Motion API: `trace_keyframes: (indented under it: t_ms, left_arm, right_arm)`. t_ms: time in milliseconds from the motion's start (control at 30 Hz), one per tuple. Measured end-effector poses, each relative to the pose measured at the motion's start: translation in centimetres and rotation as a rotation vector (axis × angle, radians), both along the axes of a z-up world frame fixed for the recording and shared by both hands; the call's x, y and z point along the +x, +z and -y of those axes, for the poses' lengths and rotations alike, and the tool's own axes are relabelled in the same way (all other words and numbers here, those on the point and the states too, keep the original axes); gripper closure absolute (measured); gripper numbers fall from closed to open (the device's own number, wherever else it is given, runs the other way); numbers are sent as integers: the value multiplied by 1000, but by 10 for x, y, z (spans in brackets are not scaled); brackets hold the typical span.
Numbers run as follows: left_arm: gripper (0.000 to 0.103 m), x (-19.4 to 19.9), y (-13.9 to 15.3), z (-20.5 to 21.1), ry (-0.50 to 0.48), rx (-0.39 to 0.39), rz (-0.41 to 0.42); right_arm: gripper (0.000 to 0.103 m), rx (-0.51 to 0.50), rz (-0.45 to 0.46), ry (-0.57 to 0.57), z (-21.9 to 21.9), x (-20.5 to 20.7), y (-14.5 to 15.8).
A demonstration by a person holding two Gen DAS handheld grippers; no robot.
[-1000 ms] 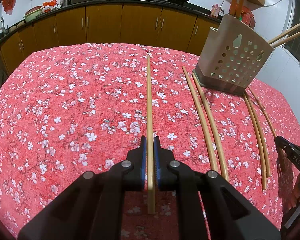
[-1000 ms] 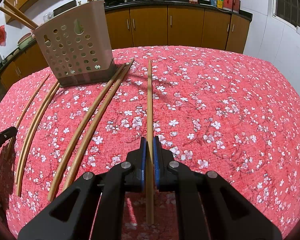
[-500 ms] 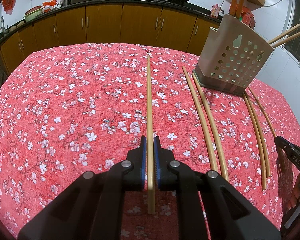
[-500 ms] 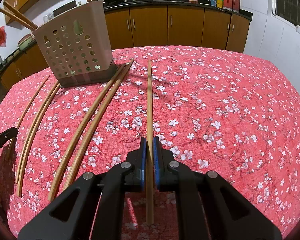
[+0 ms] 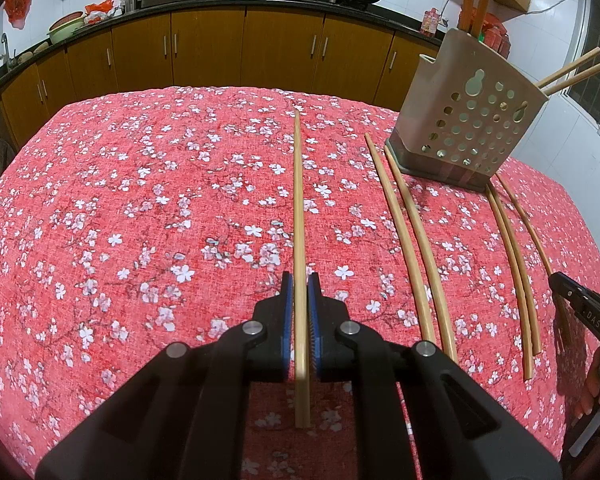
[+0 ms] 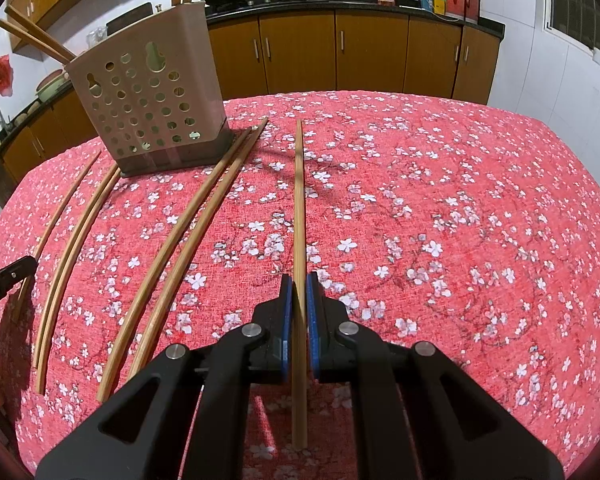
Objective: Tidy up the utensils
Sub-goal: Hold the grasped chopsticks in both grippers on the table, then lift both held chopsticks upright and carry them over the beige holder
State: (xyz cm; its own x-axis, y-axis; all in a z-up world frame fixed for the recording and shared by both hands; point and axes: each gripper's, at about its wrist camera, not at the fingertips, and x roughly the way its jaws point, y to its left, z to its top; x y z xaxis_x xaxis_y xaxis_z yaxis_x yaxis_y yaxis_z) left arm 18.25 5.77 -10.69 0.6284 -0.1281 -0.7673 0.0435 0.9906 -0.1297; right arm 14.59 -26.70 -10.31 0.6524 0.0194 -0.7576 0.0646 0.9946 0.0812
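My left gripper (image 5: 299, 292) is shut on a wooden chopstick (image 5: 298, 208) that points straight ahead over the red flowered tablecloth. My right gripper (image 6: 298, 292) is shut on another chopstick (image 6: 299, 208) in the same way. A beige perforated utensil holder (image 5: 466, 120) stands at the back right in the left wrist view and at the back left in the right wrist view (image 6: 148, 100), with several chopsticks sticking out of its top. Several loose chopsticks (image 5: 414, 236) lie on the cloth between the two grippers, also in the right wrist view (image 6: 168, 252).
The table (image 5: 120, 208) is covered with a red cloth with white blossoms. Brown kitchen cabinets (image 5: 212, 56) and a counter with woks run behind it. The other gripper's tip shows at the right edge (image 5: 576, 300) and left edge (image 6: 8, 276).
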Motion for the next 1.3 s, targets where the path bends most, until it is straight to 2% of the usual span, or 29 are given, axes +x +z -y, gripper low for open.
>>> trace_keyframes:
  t_ms: [200,367,533,733,1033,1300]
  left_arm:
    - [90,-12,-1,7,-3,39,1]
    - [95,-12,0,9,-6,70,0]
    - [95,-22,9,6,-17,77,-1]
    - [95,-35,45,-3,-18,57,72]
    - [95,-52,119,-10,-23,30,267]
    - [95,-55,159,-5,-49,-6,360]
  right_arm:
    - [95,7,-1,1,0,-6,0]
    - [95,-2,4,8,-1,-7,2]
    - [95,-7,72,7,4,-22,23]
    - [95,-11,187,-18,13,-37,62]
    - [95,-18,358,-30,19,-47,116]
    - [95,-1,413,-29,21,-48,136]
